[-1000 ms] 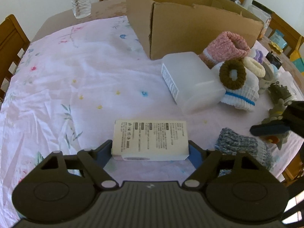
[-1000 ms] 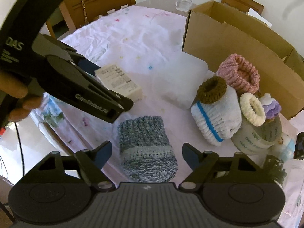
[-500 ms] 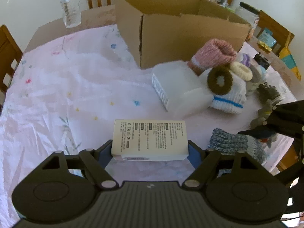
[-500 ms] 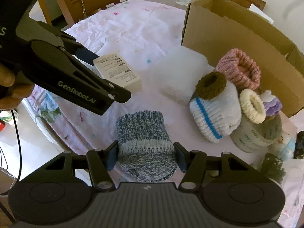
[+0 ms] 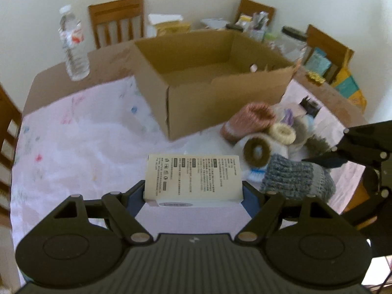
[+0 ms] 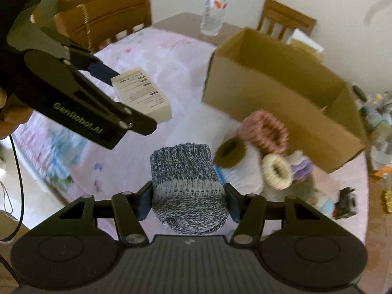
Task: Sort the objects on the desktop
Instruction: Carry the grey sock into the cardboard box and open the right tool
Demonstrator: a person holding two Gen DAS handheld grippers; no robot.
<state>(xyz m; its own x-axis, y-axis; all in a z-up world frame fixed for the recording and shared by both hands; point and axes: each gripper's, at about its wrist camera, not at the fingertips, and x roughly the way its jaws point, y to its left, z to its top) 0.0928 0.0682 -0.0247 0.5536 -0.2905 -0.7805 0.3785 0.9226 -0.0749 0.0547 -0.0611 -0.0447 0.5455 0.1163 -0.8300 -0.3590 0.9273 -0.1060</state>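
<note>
Left gripper (image 5: 193, 193) clamps white carton (image 5: 192, 177); right gripper (image 6: 187, 199) pinches grey knit roll (image 6: 186, 186). Carry both level, clearing cardboard box (image 5: 220, 93) rim.

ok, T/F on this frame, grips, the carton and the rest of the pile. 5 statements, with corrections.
1. The left gripper is shut on the white printed box. True.
2. The right gripper holds the pink knitted sock. False: it is shut on the blue-grey knitted sock; the pink knitted sock lies in the pile beside the cardboard carton.
3. The cardboard carton stands open at the top. True.
4. The water bottle lies on its side inside the carton. False: it stands upright on the bare table, outside the carton.
5. The cream scrunchie is already in the carton. False: it sits in the pile in front of it.
</note>
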